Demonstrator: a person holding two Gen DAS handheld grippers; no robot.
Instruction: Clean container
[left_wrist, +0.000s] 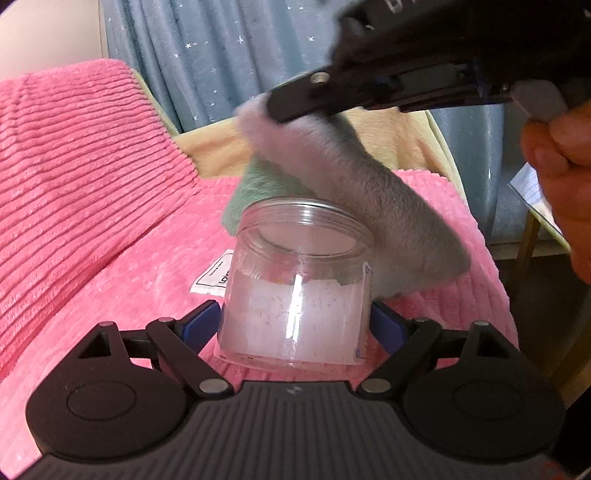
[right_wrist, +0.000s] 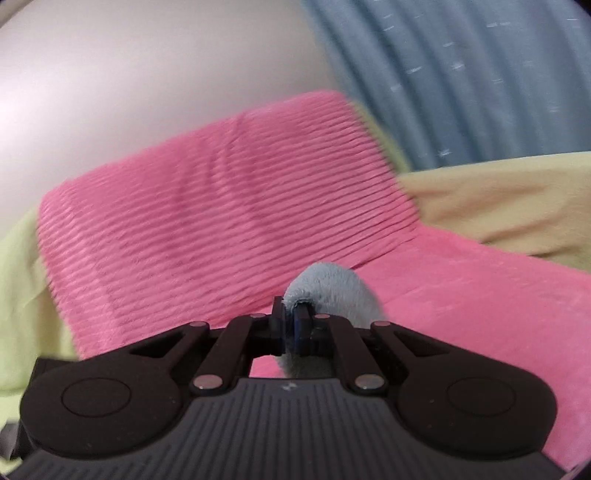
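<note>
Standing upright on the pink blanket (left_wrist: 110, 266), your clear jar (left_wrist: 297, 291) sits clamped between the blue pads of your left hand-held gripper (left_wrist: 295, 325). Your right hand-held gripper (right_wrist: 290, 325) pinches a grey cloth (left_wrist: 369, 199), which hangs just behind the jar's open rim.

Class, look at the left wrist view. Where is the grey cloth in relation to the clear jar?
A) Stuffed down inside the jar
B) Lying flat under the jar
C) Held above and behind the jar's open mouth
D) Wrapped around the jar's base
C: the grey cloth hangs from the right hand-held gripper over the clear jar, whose mouth is open.
</note>
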